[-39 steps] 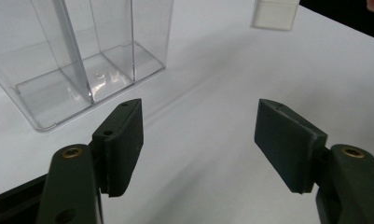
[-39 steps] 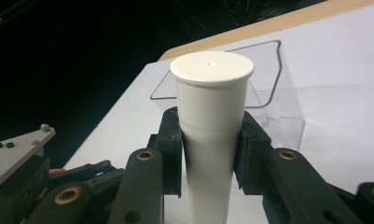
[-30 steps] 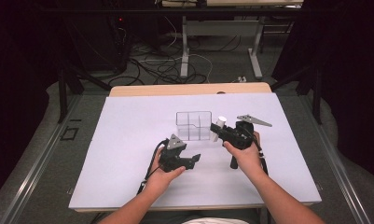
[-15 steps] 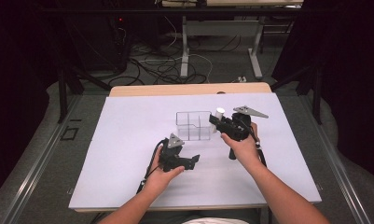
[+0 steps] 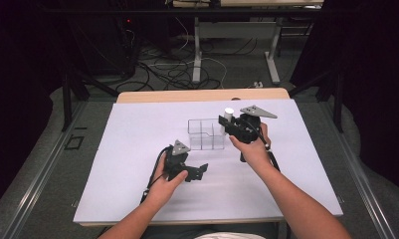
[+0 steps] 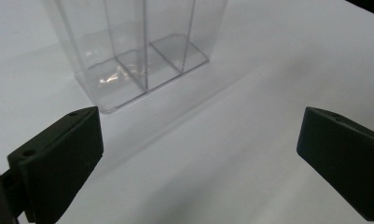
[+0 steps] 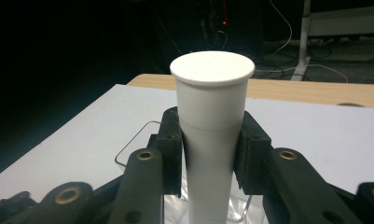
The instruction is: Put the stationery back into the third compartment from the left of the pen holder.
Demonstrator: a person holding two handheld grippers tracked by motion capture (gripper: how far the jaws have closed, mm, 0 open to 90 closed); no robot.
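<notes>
Your right gripper (image 5: 229, 122) clamps the white tube (image 7: 211, 135) upright above the clear organizer (image 5: 205, 133), at its 3 o'clock edge; misaligned, it could strike a divider. Left gripper (image 5: 199, 172) gapes wide.

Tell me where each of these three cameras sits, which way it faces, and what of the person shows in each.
High view: fixed above the person's side, looking forward and down on the table; both forearms, the left gripper and the right gripper show.
Left gripper view: rides the left gripper, looking along its open jaws at the clear divided box.
Right gripper view: rides the right gripper, facing the table's far edge; its jaws clamp a white tube, upright over the box.
Shared: the high view shows the box and tube too.
</notes>
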